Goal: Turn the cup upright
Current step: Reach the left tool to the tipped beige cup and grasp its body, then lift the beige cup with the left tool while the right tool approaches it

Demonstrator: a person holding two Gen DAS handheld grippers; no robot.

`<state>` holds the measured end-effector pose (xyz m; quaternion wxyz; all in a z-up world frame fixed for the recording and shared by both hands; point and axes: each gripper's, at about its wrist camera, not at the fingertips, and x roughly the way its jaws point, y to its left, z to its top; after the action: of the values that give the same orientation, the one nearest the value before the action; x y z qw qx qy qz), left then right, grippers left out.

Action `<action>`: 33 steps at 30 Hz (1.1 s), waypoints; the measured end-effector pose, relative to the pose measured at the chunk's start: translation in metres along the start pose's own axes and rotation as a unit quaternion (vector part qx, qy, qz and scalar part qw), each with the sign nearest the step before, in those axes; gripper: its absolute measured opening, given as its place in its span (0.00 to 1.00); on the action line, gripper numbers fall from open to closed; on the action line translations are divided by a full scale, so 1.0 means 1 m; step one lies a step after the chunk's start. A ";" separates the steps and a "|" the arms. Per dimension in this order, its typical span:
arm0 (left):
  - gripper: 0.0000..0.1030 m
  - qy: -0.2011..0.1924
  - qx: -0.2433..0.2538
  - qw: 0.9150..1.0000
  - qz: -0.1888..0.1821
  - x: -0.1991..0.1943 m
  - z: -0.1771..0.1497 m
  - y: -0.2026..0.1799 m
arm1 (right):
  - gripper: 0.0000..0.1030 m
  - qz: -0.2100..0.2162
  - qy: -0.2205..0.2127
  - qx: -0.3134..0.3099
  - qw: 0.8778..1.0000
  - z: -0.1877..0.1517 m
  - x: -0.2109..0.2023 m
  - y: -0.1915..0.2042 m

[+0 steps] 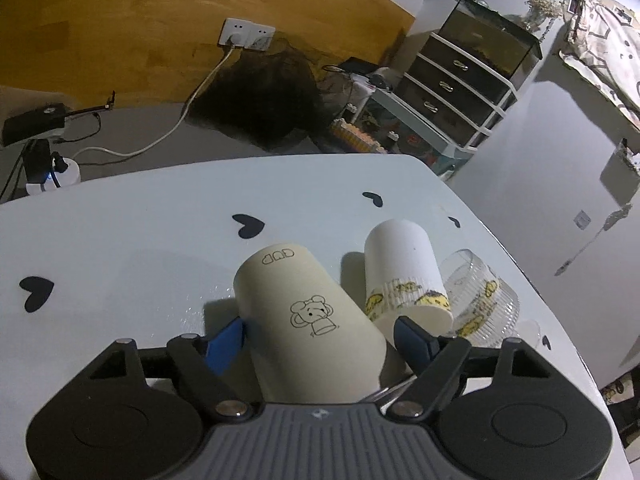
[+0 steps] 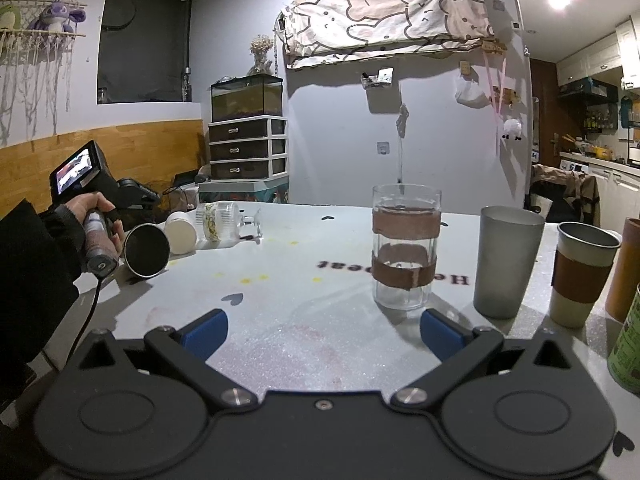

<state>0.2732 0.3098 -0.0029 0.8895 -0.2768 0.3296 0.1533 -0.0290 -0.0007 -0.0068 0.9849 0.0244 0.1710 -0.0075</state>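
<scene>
The left tongs [image 1: 318,334] straddle a cream paper cup printed with a small cartoon elephant [image 1: 308,320], blue pads on either flank; whether they squeeze it cannot be told. The cup lies tipped on the pale heart-dotted tabletop [image 1: 140,240], base toward 12 o'clock. Touching it at 2 o'clock lies a white paper cup with a yellow patterned band [image 1: 404,276], and beyond that a ribbed clear glass [image 1: 480,300] on its side. The right tongs [image 2: 322,334] hang spread and empty, with a clear tumbler wrapped in two brown bands [image 2: 406,246] upright at 1 o'clock.
</scene>
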 end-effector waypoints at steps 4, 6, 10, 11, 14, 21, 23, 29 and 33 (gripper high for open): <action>0.76 0.014 0.037 0.999 -0.014 -0.016 -0.011 -0.002 | 1.00 0.000 -0.003 0.003 1.000 0.000 0.000 -0.002; 0.76 0.021 0.064 0.997 -0.029 -0.029 -0.024 -0.001 | 1.00 0.001 -0.007 0.007 1.000 0.001 -0.001 -0.003; 0.74 0.035 0.119 0.990 -0.062 -0.057 -0.054 -0.004 | 1.00 0.001 -0.014 0.019 1.000 0.000 -0.004 -0.009; 0.74 0.039 0.132 0.988 -0.071 -0.064 -0.063 -0.006 | 1.00 0.000 -0.015 0.021 1.000 0.000 -0.005 -0.011; 0.73 0.056 0.180 0.976 -0.107 -0.085 -0.091 -0.015 | 1.00 -0.008 -0.021 0.028 0.999 0.001 -0.008 -0.018; 0.72 0.087 0.279 0.937 -0.191 -0.125 -0.157 -0.042 | 1.00 -0.028 -0.030 0.051 0.998 0.000 -0.016 -0.038; 0.72 0.097 0.301 0.924 -0.213 -0.133 -0.172 -0.050 | 1.00 -0.033 -0.031 0.059 0.997 0.000 -0.017 -0.044; 0.70 0.119 0.388 0.865 -0.294 -0.160 -0.224 -0.075 | 1.00 -0.041 -0.026 0.060 0.997 0.002 -0.016 -0.056; 0.68 0.115 0.446 0.820 -0.339 -0.173 -0.248 -0.083 | 1.00 -0.047 -0.005 0.077 0.996 0.009 -0.008 -0.073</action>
<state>0.0596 0.0807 -0.0102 0.8673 0.0409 0.3470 -0.3545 -0.0348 -0.0735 0.0011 0.9795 0.0921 0.1659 -0.0672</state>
